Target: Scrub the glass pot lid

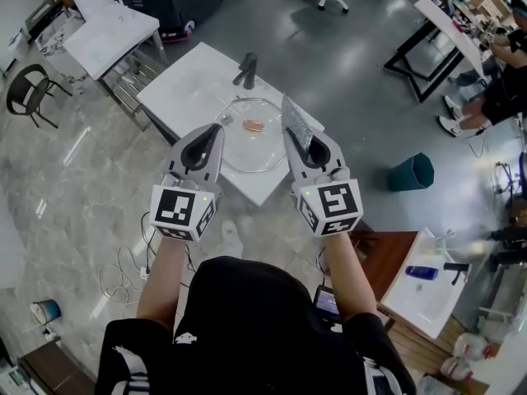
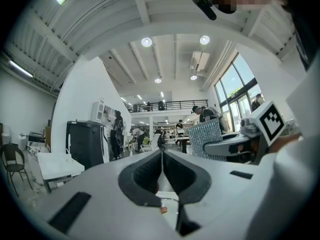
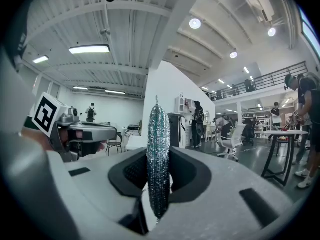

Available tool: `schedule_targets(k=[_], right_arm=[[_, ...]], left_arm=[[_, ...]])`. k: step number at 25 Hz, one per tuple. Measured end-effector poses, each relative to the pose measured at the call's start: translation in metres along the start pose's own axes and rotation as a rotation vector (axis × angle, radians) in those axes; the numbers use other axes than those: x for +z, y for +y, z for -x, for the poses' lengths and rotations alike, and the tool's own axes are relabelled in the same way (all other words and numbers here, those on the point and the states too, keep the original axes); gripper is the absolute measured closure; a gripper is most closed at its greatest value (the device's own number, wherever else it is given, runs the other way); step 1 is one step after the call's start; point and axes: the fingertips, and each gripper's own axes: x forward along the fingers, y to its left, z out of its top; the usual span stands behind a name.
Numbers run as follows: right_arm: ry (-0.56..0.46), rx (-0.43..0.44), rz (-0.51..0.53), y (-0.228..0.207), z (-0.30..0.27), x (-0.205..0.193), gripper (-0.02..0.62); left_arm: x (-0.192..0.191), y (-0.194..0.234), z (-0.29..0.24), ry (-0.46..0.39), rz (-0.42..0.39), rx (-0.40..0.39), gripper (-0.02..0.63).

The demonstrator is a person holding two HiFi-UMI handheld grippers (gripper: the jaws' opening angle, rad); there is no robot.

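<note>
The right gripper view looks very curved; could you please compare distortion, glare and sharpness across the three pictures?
Right gripper view: fisheye, black corners, ceiling beams bowed; the sparkly silver scrubbing pad between the jaws is sharp. Left gripper view: same bowing, round ceiling lamps blown out. Head view: even light, the round clear glass pot lid faint against the white sink top.
</note>
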Motion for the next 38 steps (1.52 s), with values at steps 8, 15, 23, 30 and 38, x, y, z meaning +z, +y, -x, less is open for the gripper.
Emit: schedule_targets(k=[8, 15, 23, 30, 38], right_arm=[[0.021, -0.014, 0.002, -0.012, -0.059, 0.008, 0.525], [0.046, -0.026, 0.002, -0.014, -0.103, 0.005, 0.525], [0.078, -0.067, -0.007, -0.02, -0.127, -0.006, 0.525], [0.115, -0.095, -0.033, -0.043, -0.128, -0.027, 0.525], [0.152, -0.065, -0.072, -0.065, -0.132, -0.054, 0.525]], left_arm=[[0.0, 0.043, -0.042, 0.004, -0.005, -0.037, 0.596], [-0.011, 0.074, -0.068, 0.018, -0.001, -0.07, 0.596], [-0.025, 0.091, -0.09, 0.023, 0.024, -0.115, 0.597], [-0.041, 0.077, -0.11, 0.055, 0.021, -0.16, 0.597], [-0.061, 0.068, -0.136, 0.09, 0.027, -0.149, 0.596]])
